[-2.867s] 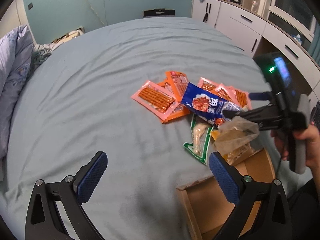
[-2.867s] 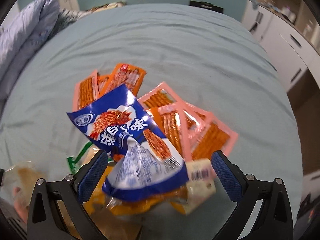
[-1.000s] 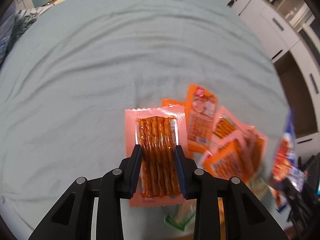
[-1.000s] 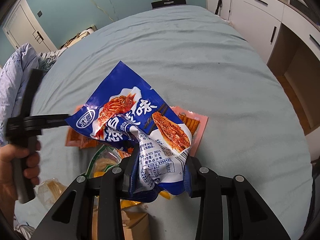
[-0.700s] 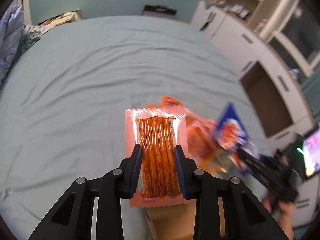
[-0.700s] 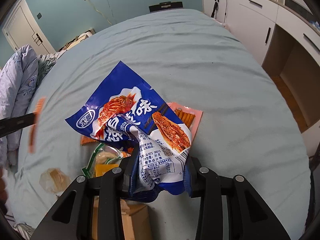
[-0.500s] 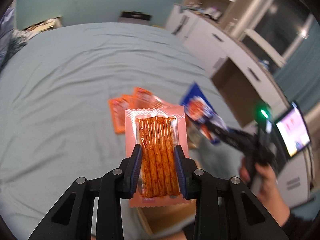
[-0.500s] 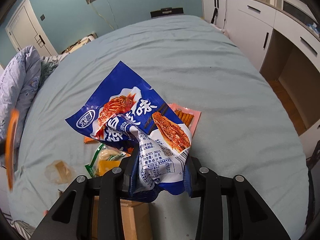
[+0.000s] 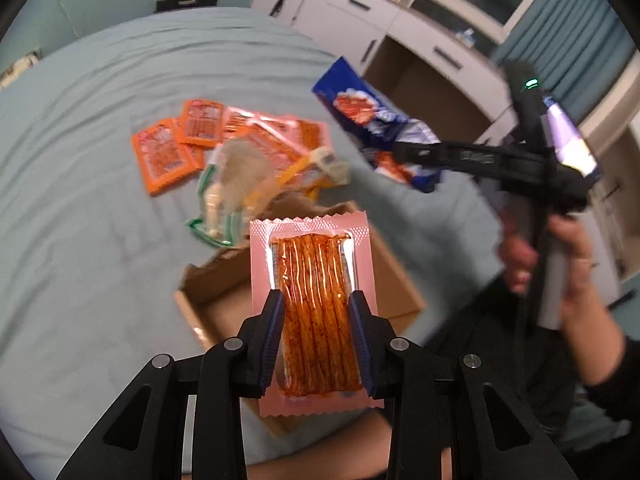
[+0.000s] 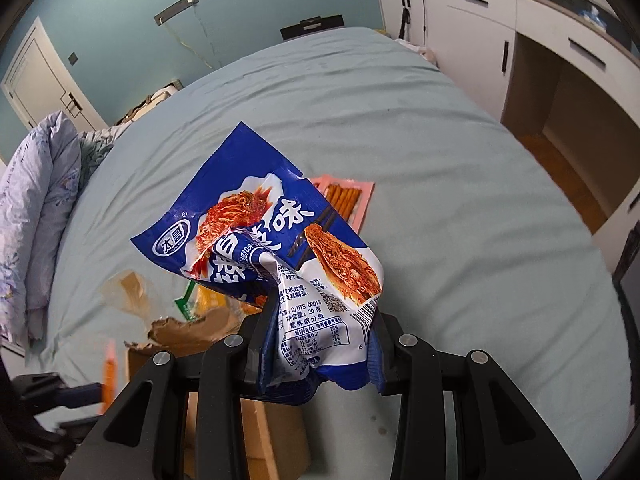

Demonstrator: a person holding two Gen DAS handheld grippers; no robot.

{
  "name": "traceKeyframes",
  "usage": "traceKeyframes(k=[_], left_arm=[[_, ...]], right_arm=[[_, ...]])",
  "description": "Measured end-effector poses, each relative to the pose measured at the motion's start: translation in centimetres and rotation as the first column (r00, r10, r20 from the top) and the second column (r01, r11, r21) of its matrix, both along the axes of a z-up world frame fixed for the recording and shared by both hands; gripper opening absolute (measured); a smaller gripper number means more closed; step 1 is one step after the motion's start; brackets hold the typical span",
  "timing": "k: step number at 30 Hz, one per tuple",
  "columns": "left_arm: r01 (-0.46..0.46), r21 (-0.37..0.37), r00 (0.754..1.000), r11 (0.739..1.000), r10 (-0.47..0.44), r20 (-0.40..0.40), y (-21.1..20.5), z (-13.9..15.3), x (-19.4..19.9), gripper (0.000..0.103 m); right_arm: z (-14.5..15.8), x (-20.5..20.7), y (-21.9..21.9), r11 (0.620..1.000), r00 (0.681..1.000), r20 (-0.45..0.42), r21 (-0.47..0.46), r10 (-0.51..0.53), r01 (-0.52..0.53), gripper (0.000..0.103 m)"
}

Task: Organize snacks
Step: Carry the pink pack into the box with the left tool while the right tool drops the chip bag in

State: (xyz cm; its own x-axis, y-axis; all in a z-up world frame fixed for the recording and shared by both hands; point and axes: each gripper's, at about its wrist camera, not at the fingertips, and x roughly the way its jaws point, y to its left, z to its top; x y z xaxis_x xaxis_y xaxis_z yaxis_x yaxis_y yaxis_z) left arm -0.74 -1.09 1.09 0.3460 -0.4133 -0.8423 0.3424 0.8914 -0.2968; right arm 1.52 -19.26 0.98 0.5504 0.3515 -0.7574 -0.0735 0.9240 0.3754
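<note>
My left gripper (image 9: pixel 318 308) is shut on a pink packet of red snack sticks (image 9: pixel 314 280), held in the air over an open cardboard box (image 9: pixel 208 304) on the bed. My right gripper (image 10: pixel 322 320) is shut on a crumpled blue snack bag (image 10: pixel 256 232), which also shows in the left wrist view as the blue snack bag (image 9: pixel 360 112) held by the right gripper (image 9: pixel 404 152) to the right of the box. A pile of snack packets (image 9: pixel 192 140) lies on the bed beyond the box.
The box (image 10: pixel 260 432) sits at the near edge of the pale blue bed (image 10: pixel 440 184). White cabinets (image 10: pixel 480 32) and a desk recess stand along the right. A pillow (image 10: pixel 36 208) lies at the left. A person's hand (image 9: pixel 560 256) grips the right tool.
My left gripper has lifted the pink packet off the pile and swung it back over the box. The right gripper has carried the blue bag a little away from the pile.
</note>
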Motion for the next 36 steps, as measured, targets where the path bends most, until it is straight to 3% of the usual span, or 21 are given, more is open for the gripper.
traceKeyframes(k=[1, 2, 4, 9, 12, 16, 24, 27, 32, 36], left_arm=[[-0.022, 0.035, 0.999, 0.999, 0.021, 0.029, 0.2, 0.2, 0.3, 0.039], [-0.041, 0.046, 0.998, 0.998, 0.039, 0.046, 0.6, 0.3, 0.5, 0.057], [-0.114, 0.053, 0.990, 0.992, 0.109, 0.087, 1.9, 0.7, 0.9, 0.079], [-0.288, 0.040, 0.952, 0.957, 0.281, 0.123, 5.5, 1.1, 1.6, 0.080], [-0.364, 0.095, 0.926, 0.927, 0.349, 0.143, 6.7, 0.9, 1.7, 0.080], [-0.389, 0.168, 0.915, 0.906, 0.358, 0.186, 6.7, 0.8, 1.9, 0.080], [-0.372, 0.216, 0.920, 0.903, 0.329, 0.211, 5.8, 0.6, 1.9, 0.081], [-0.377, 0.215, 0.919, 0.901, 0.335, 0.209, 6.0, 0.8, 1.7, 0.081], [-0.384, 0.206, 0.917, 0.900, 0.344, 0.203, 6.3, 0.8, 1.7, 0.081], [-0.390, 0.210, 0.914, 0.897, 0.350, 0.204, 6.5, 0.8, 1.7, 0.081]], right_arm=[[0.0, 0.0, -0.1, 1.000, 1.000, -0.001, 0.002, 0.002, -0.002, 0.035], [0.0, -0.1, -0.1, 1.000, 1.000, 0.003, 0.000, 0.005, -0.005, 0.035], [0.1, 0.0, 0.0, 1.000, 1.000, 0.006, -0.013, 0.009, -0.009, 0.035], [0.1, -0.3, 0.1, 0.999, 0.999, 0.010, -0.009, 0.042, -0.042, 0.035], [-0.2, -0.7, 0.8, 0.995, 0.995, -0.004, 0.003, 0.100, -0.100, 0.035], [0.4, -2.0, 2.4, 0.979, 0.979, 0.023, -0.014, 0.203, -0.202, 0.035], [-0.5, -3.9, 6.7, 0.892, 0.895, -0.019, -0.086, 0.445, -0.445, 0.038], [-0.7, -3.4, 7.4, 0.887, 0.890, -0.036, -0.077, 0.455, -0.456, 0.044], [-0.1, -2.3, 5.4, 0.926, 0.926, 0.010, 0.031, 0.377, -0.377, 0.045], [0.6, -3.1, 4.1, 0.932, 0.937, 0.074, 0.110, 0.340, -0.347, 0.058]])
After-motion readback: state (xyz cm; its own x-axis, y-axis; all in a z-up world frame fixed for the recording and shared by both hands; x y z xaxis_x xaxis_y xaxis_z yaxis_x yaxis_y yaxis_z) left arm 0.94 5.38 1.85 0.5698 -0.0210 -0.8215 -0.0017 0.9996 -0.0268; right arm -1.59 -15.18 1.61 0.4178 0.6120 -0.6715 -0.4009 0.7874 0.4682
